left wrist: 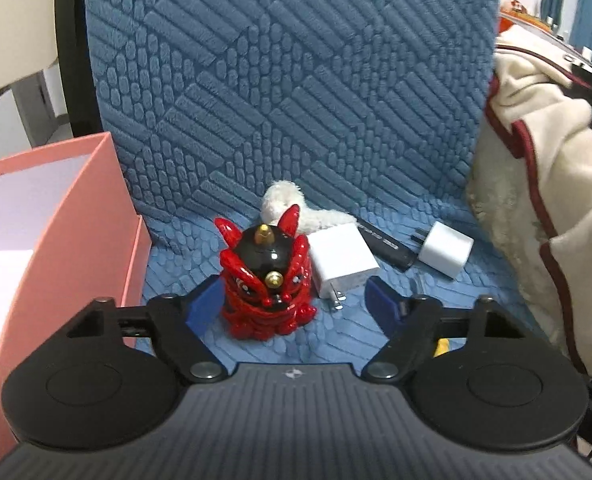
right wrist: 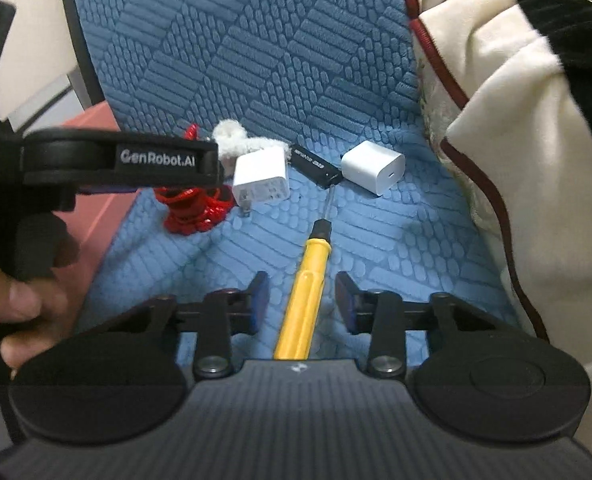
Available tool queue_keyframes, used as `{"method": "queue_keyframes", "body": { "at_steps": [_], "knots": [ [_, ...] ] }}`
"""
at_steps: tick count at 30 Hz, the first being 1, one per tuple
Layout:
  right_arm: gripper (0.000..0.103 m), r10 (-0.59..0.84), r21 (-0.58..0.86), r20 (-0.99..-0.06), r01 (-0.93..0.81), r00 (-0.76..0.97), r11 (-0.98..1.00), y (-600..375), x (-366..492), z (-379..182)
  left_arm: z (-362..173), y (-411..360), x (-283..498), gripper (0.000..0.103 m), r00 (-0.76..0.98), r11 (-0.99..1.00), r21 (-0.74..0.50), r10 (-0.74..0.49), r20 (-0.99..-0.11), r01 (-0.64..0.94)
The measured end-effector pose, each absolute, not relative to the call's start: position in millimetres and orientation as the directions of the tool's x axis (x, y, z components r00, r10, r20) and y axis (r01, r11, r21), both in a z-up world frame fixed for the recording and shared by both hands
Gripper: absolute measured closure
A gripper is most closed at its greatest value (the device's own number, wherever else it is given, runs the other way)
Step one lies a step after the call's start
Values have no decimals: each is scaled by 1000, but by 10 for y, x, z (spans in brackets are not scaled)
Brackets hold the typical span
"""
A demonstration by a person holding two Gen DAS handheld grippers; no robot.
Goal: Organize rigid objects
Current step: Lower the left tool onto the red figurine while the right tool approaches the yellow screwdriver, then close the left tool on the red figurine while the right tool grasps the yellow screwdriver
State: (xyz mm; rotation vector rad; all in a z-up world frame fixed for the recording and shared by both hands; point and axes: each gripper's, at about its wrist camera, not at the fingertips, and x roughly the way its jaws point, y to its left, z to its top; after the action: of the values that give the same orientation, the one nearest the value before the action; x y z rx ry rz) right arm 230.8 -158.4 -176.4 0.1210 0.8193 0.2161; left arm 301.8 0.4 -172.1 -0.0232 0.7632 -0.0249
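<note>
Operator: Blue pads (right wrist: 345, 304) of the right gripper (right wrist: 301, 300) are standing either side of the yellow screwdriver (right wrist: 301, 296). Are they gripping it?

Technician: Not yet. A gap is showing on both sides of the handle, so the jaws are narrowed around it but not clamping. The handle is lying along the gripper's axis, tip pointing away toward the black stick (right wrist: 315, 164), which is probably why the approach is coming in along its length.

Operator: And the left gripper (left wrist: 292, 300)?

Technician: It is standing wide apart, with the red lion figurine (left wrist: 266, 276) upright between its pads, nearer the left one. No pad is pressing on it that I can see. The wide setting is suiting the figurine's broad body.

Operator: What is lying beyond?

Technician: Ahead and right of the figurine, the pronged white charger (left wrist: 345, 264) is resting just beside it. The second white charger (left wrist: 445, 250) is sitting further right, and a white fluffy piece (left wrist: 284, 204) behind.

Operator: Destination?

Technician: Likely the pink box (left wrist: 56, 208), open at the left gripper's left, on the blue quilted seat (left wrist: 296, 80).
</note>
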Motion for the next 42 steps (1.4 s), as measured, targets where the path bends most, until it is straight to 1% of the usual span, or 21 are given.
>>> {"method": "queue_keyframes", "body": {
  "at_steps": [8, 11, 13, 14, 15, 16, 17, 18, 21, 24, 31, 39, 42],
  "knots": [
    [65, 217, 152, -732, -156, 646, 976, -1514, 2447, -1896, -1814, 1, 3206, 26, 733, 1000, 12, 25, -680, -23],
    [65, 214, 142, -738, -163, 639, 976, -1465, 2497, -1935, -1826, 14, 3271, 27, 736, 999, 10, 34, -676, -37],
    [65, 199, 112, -737, -173, 646, 979, -1421, 2513, -1949, -1843, 13, 3316, 28, 737, 999, 21, 47, -674, -45],
    [65, 193, 99, -735, -178, 650, 979, -1403, 2518, -1956, -1852, 13, 3331, 30, 735, 999, 25, 53, -676, -49],
    [68, 189, 89, -734, -183, 653, 979, -1391, 2521, -1962, -1867, 19, 3353, 33, 731, 998, 24, 56, -680, -54],
    [74, 185, 81, -733, -186, 655, 979, -1385, 2522, -1965, -1879, 27, 3363, 34, 731, 998, 17, 56, -680, -61],
    [77, 180, 73, -732, -187, 657, 980, -1384, 2518, -1966, -1883, 37, 3367, 36, 734, 998, 10, 54, -677, -65],
    [78, 180, 73, -729, -185, 660, 980, -1395, 2521, -1963, -1883, 40, 3371, 38, 735, 998, 14, 60, -676, -69],
    [80, 189, 94, -729, -178, 658, 980, -1427, 2534, -1962, -1887, 40, 3369, 39, 739, 998, 20, 60, -671, -62],
    [81, 196, 100, -731, -181, 654, 978, -1429, 2526, -1953, -1880, 17, 3348, 42, 748, 998, 32, 61, -660, -54],
    [81, 209, 116, -726, -183, 655, 976, -1441, 2505, -1909, -1778, 24, 3210, 42, 751, 999, 1, 27, -660, -36],
    [81, 214, 125, -732, -182, 647, 975, -1430, 2419, -1870, -1571, 1, 2848, 42, 747, 999, -34, -25, -664, 3],
    [81, 231, 151, -726, -177, 647, 972, -1472, 2372, -1827, -1517, 1, 2694, 42, 742, 999, -49, -40, -669, 11]
  ]
}}
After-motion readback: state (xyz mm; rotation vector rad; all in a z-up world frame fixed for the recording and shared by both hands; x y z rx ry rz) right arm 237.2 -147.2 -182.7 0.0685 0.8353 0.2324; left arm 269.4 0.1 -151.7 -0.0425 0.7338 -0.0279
